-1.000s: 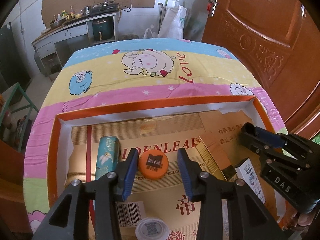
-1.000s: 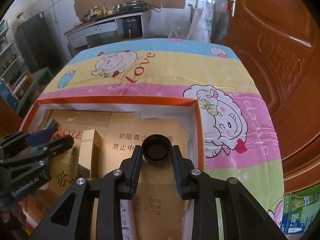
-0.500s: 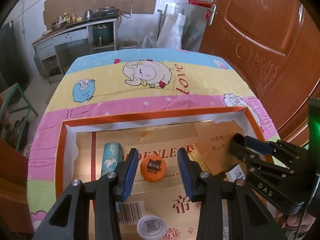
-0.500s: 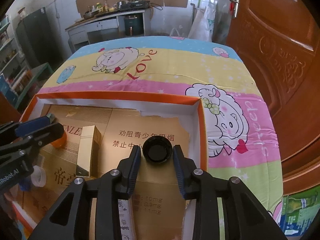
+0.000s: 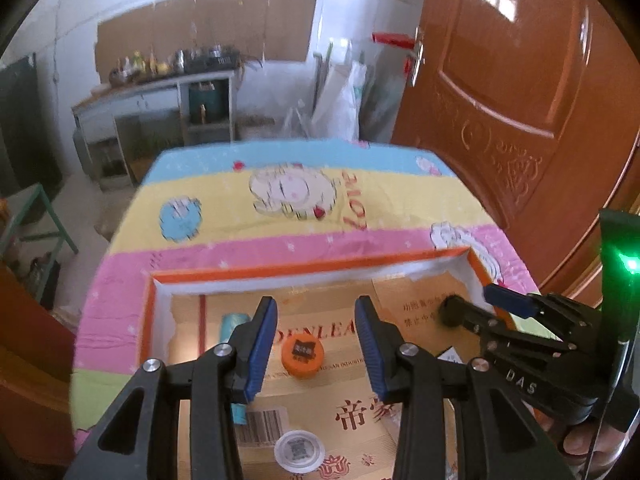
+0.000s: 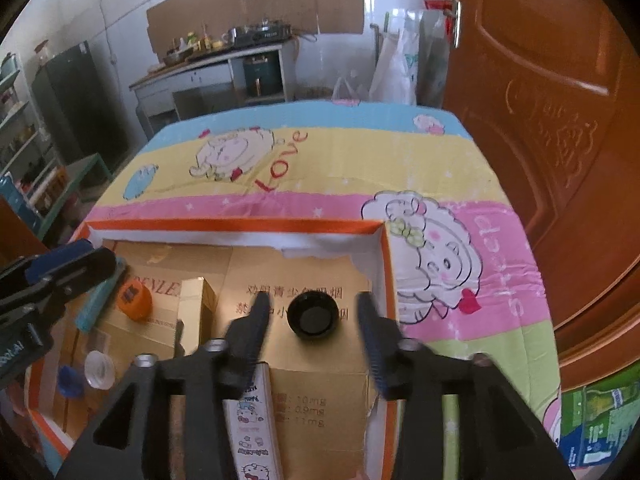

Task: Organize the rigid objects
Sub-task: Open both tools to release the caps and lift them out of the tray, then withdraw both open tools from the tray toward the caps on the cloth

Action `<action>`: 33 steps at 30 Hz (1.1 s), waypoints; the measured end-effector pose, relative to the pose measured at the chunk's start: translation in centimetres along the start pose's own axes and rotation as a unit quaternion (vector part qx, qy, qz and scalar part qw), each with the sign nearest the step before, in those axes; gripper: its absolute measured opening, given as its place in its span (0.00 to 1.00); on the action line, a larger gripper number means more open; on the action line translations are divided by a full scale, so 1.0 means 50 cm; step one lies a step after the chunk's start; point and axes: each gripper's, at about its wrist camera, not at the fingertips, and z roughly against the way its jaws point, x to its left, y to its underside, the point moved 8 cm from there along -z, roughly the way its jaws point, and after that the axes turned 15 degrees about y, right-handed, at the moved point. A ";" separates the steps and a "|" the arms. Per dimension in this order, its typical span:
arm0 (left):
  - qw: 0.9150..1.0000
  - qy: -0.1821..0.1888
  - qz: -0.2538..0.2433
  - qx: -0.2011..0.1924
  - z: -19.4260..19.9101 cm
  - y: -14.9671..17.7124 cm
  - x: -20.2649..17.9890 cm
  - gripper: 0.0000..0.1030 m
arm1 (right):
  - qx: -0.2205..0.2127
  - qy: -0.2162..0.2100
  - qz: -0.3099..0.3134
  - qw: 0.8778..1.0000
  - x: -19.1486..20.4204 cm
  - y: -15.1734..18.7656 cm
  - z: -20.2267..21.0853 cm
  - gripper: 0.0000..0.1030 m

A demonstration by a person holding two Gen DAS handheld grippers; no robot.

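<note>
Orange and round, the bottle cap [image 5: 303, 355] was seen in the left view on the box's [image 5: 148, 320] cardboard floor, between the half-spread, empty fingers of the left gripper [image 5: 316, 344], smaller than a second earlier. Through the right view, the black cap [image 6: 313, 317] was seen released: the right gripper [image 6: 314, 312] had just been opening, fingers clear of it.

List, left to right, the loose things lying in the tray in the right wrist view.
Small blue cap → clear plastic lid → orange round bottle cap → upright gold cardboard box → black round cap.
</note>
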 end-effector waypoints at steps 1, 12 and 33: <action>1.000 -0.007 -0.006 -0.012 0.012 -0.005 -0.002 0.39 | -0.010 0.003 -0.002 1.000 -0.002 -0.004 0.007 0.66; 0.993 -0.033 -0.032 -0.112 0.166 -0.014 -0.021 0.55 | -0.084 0.016 -0.028 0.996 -0.017 -0.018 0.124 0.72; 0.982 -0.049 -0.056 -0.176 0.405 0.176 -0.086 0.55 | -0.147 0.003 -0.008 0.989 0.011 0.162 0.395 0.72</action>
